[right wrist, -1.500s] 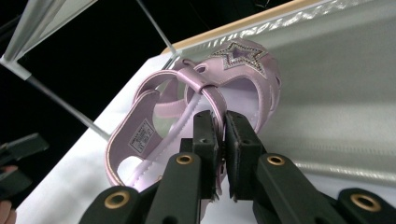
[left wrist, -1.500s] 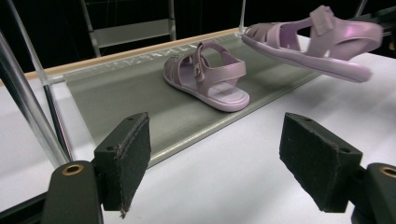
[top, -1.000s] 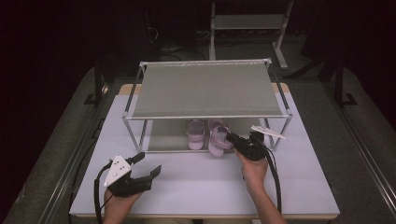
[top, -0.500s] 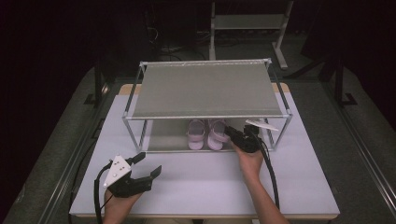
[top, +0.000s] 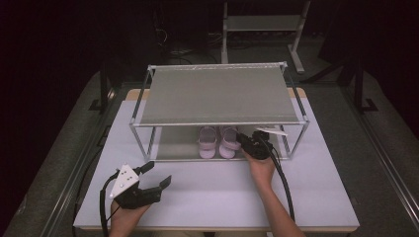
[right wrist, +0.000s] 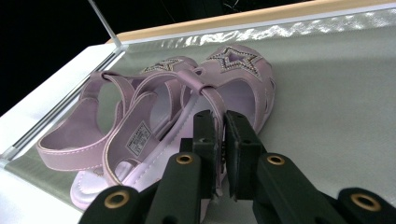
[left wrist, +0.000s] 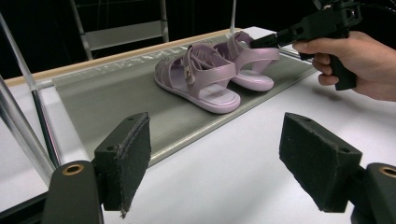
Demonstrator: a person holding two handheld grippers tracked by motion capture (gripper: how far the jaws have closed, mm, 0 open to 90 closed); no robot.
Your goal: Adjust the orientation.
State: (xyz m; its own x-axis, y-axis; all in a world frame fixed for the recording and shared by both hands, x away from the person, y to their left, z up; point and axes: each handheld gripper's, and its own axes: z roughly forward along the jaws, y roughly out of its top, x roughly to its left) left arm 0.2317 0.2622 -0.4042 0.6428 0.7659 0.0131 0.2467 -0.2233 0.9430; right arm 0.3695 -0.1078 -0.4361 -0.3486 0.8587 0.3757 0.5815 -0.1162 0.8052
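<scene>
Your right gripper (right wrist: pixel 219 154) has its jaws closed on the strap of the right sandal (right wrist: pixel 224 93), which sits beside the left sandal (right wrist: pixel 116 126) on the lower shelf (top: pixel 173 145) of the rack (top: pixel 217 94). You seem to be placing it; next, release and back out. Your left gripper (top: pixel 148 185) rests wide open, empty, on the table (top: pixel 222 197).

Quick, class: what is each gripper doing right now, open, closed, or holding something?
Left gripper: open, holding nothing, over the table.
Right gripper: closed on the strap of a pink sandal on the rack's lower shelf.
</scene>
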